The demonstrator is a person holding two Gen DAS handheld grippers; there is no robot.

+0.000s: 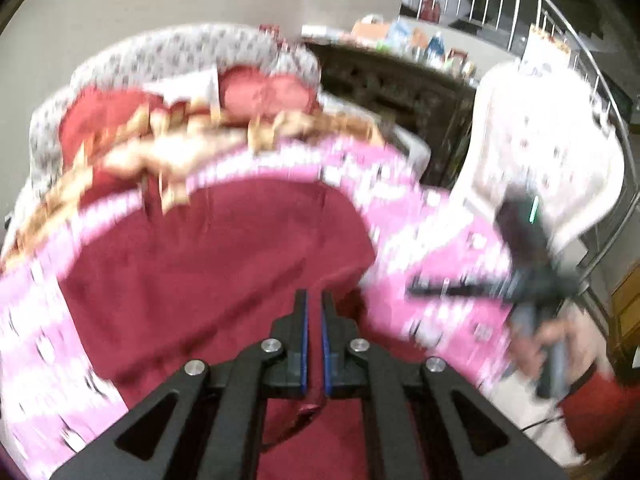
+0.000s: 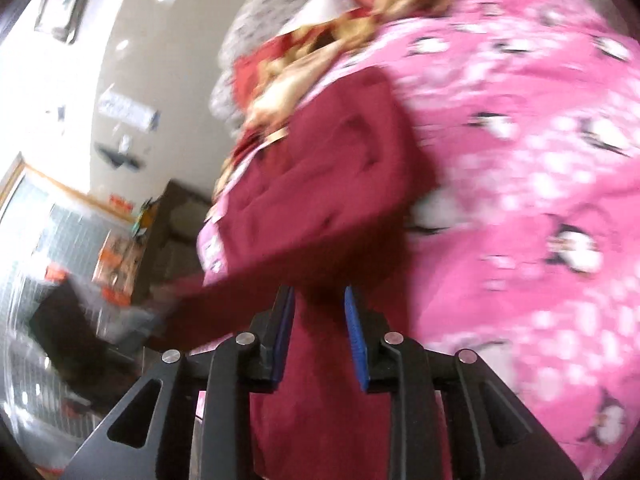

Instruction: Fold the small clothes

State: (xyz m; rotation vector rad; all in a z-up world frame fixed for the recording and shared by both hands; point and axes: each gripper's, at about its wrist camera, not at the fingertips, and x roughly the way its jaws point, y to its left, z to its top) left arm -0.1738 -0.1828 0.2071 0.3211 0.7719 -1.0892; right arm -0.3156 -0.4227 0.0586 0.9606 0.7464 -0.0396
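A dark red garment (image 1: 216, 256) lies spread on a pink penguin-print blanket (image 1: 432, 232). My left gripper (image 1: 314, 300) is nearly shut, with a fold of the red cloth pinched between its blue pads low down. My right gripper (image 2: 320, 292) is partly open with the red garment (image 2: 320, 184) between and under its fingers; whether it grips the cloth I cannot tell. The right gripper also shows in the left wrist view (image 1: 416, 291), held in a hand at the right over the blanket. Both views are blurred by motion.
A red and gold cloth (image 1: 168, 148) and a red cushion (image 1: 268, 92) lie at the blanket's far edge on a patterned sofa (image 1: 172, 52). A white plastic chair (image 1: 544, 148) and a dark cabinet (image 1: 392, 92) stand to the right. Shelves (image 2: 60, 240) stand to the left.
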